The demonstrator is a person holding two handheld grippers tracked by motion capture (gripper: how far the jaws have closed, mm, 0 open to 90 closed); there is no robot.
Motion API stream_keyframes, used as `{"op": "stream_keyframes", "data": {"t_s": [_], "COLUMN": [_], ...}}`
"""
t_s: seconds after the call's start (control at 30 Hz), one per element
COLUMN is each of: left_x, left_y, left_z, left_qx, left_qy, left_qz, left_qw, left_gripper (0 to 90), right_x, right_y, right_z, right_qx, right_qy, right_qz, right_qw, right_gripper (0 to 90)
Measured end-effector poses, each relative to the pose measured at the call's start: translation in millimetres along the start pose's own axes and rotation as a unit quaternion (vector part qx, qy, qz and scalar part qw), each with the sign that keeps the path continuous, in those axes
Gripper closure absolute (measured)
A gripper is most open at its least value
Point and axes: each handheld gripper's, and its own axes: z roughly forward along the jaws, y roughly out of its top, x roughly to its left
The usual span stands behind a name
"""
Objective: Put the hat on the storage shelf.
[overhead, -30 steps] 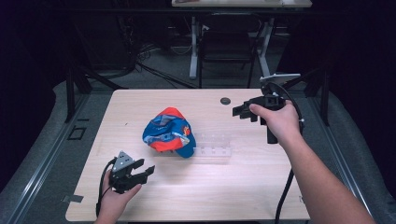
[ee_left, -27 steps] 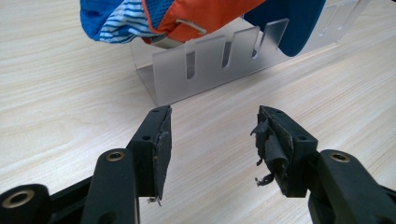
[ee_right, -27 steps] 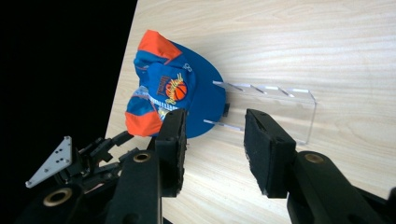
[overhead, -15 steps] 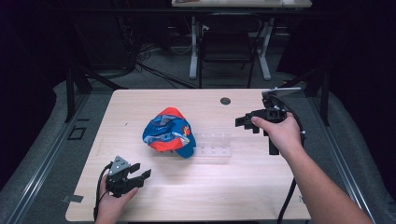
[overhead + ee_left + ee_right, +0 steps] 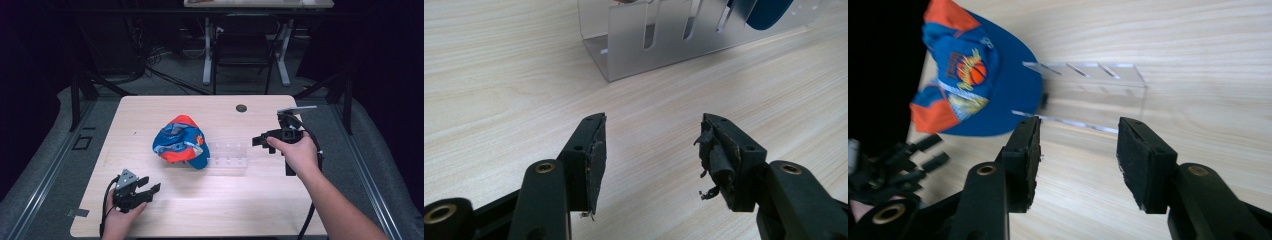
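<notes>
A blue and orange cap (image 5: pixel 180 142) with a basketball logo (image 5: pixel 977 71) rests on the left end of a clear acrylic rack (image 5: pixel 227 156) at the table's middle. My left gripper (image 5: pixel 145 191) sits low near the front left edge, open and empty, its jaws aimed at the rack (image 5: pixel 664 37). My right gripper (image 5: pixel 261 141) hovers just right of the rack, open with nothing between its pads (image 5: pixel 1145 160), looking at the rack (image 5: pixel 1088 95) and cap.
The light wooden table (image 5: pixel 300 210) has a round grommet hole (image 5: pixel 241 108) near its far edge. Dark floor, cables and table legs lie beyond. Bare wood lies along the table's front and left.
My right gripper has come down and toward the rack from the far right corner. My left gripper has drifted slightly toward the front edge.
</notes>
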Motion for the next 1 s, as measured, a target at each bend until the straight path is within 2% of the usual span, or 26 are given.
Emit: {"op": "stream_keyframes", "data": {"t_s": [0.03, 0.1, 0.53, 0.67, 0.73, 0.77, 0.8, 0.83, 0.87, 0.93, 1.0], "left_x": [-0.2, 0.1, -1.0, -1.2, -1.4, -1.4, -1.5, -1.6, -1.6, -1.5, -1.4], "left_y": [-0.3, -0.6, -0.8, -1.1, -1.0, -0.7, -0.5, -0.4, -0.4, -0.5, -1.0], "left_z": [0.0, -0.2, -0.5, -0.2, -0.1, -0.5, -0.6, -0.7, -0.7, -0.9, -0.4], "left_qx": [0.001, -0.001, -0.002, -0.004, -0.004, -0.001, -0.001, 0.0, 0.0, 0.0, -0.005], "left_qy": [0.001, 0.003, 0.0, 0.0, 0.0, -0.001, 0.001, 0.0, 0.001, 0.001, 0.001], "left_qz": [-0.001, 0.001, 0.0, 0.0, 0.0, 0.001, 0.003, 0.003, 0.003, 0.003, 0.001], "left_qw": [1.0, 1.0, 1.0, 1.0, 1.0, 1.0, 1.0, 1.0, 1.0, 1.0, 1.0], "left_gripper": [45.0, 45.0, 44.8, 44.8, 44.8, 44.8, 44.8, 44.8, 44.8, 44.7, 44.6], "right_x": [-0.2, 0.5, 13.5, 15.0, 13.0, 12.4, 12.6, 13.1, 12.3, 9.2, 5.4], "right_y": [-1.1, -3.4, -16.9, -26.4, -33.0, -36.0, -38.9, -42.3, -44.7, -50.1, -56.9], "right_z": [2.8, 5.7, 3.2, -0.8, 0.1, 1.1, 1.2, 1.6, 1.7, 3.2, 6.0], "right_qx": [0.009, 0.011, 0.012, 0.005, 0.008, 0.012, 0.014, 0.003, -0.004, -0.002, -0.015], "right_qy": [-0.012, -0.025, -0.029, -0.02, -0.015, -0.022, -0.038, -0.046, -0.04, -0.022, -0.021], "right_qz": [-0.005, -0.013, -0.046, -0.056, -0.052, -0.057, -0.073, -0.087, -0.091, -0.081, -0.091], "right_qw": [0.9999, 0.9995, 0.9984, 0.9982, 0.9985, 0.9981, 0.9965, 0.9951, 0.995, 0.9964, 0.9955], "right_gripper": [51.5, 51.6, 51.7, 51.3, 51.6, 52.2, 52.3, 51.9, 51.7, 51.8, 50.6]}}
